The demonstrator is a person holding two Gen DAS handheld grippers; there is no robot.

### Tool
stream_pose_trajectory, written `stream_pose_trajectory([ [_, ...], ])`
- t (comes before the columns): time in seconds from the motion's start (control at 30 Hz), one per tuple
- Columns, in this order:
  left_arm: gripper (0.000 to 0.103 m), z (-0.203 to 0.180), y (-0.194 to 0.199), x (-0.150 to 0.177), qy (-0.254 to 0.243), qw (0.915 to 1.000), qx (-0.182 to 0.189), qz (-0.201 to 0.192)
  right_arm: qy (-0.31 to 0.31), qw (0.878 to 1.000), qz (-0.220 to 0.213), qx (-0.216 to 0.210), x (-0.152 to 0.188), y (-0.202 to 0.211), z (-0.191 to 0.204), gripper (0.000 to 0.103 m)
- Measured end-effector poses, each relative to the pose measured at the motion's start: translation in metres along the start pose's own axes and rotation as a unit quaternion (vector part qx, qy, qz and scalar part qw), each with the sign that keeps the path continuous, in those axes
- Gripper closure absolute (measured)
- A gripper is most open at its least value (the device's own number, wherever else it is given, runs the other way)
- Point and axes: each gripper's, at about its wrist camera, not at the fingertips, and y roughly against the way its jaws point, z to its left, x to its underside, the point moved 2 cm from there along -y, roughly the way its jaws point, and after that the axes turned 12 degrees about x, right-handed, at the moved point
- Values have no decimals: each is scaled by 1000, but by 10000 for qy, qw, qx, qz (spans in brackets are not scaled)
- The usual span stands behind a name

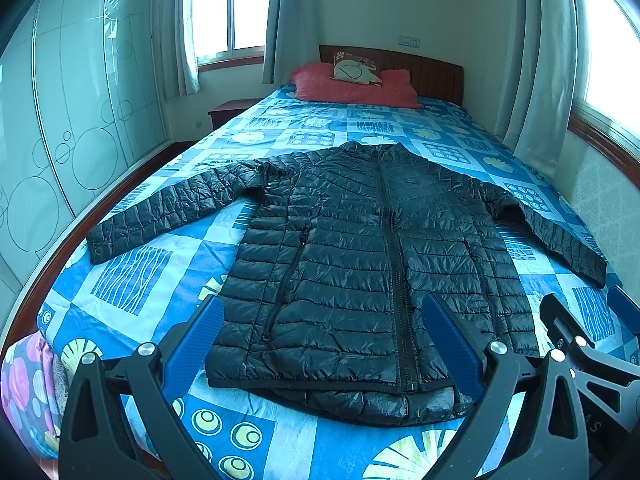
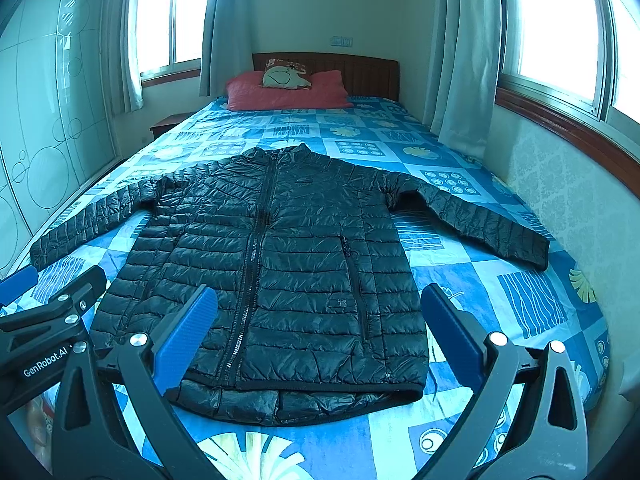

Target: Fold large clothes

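The bed (image 1: 132, 320) takes up most of both views, and it bears everything here: a blue patchwork bedspread (image 2: 480, 288) printed with squares of leaves, circles and wavy lines, a red pillow (image 1: 352, 88) at the far end against a dark wooden headboard (image 2: 360, 72), and a small pale cushion (image 2: 282, 76) resting on top of that pillow. On the near half of the bedspread lies the black quilted puffer jacket (image 1: 352, 248), spread flat with its front up, zipped closed along the middle, collar pointing toward the pillow and hem toward the cameras. Both sleeves are stretched out sideways and slightly toward the near end, the cuffs reaching close to the bed's edges. A slanted pocket zip shows on each side of the front, and along the hem the back layer sticks out a little below the front one. The shiny fabric is lightly rumpled. The left gripper (image 1: 324, 336) hovers above the near end of the bed over the jacket's hem, its blue-padded jaws spread wide and holding nothing. The right gripper (image 2: 316, 332) sits just beside it at about the same height, jaws likewise wide apart and empty, over the hem's right half. Curtained windows (image 2: 560, 24) and a frosted wardrobe (image 1: 60, 120) flank the bed
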Motion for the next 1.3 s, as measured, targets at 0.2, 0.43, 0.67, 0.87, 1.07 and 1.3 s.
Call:
stream_pose_trajectory([
  [0.2,5,13,-27,1,179,9996,-36,205,-193,9994,201,-212,6,-28,-7,2],
  [0.43,5,66,-68,-4,546,9962,-663,149,-1183,9918,455,-150,7,-89,-65,24],
  [0.67,5,159,-111,-3,1403,9824,-1210,229,-2722,9582,839,-247,16,-172,-154,32],
  [0.87,5,231,-144,14,1951,9604,-1934,474,-3856,9193,783,-61,33,-240,-235,32],
  [1.07,5,281,-162,31,2388,9398,-2378,564,-4883,8696,701,203,58,-303,-314,32],
  [1.3,4,284,-174,37,2420,9312,-2651,628,-5352,8434,390,270,67,-351,-361,32],
])
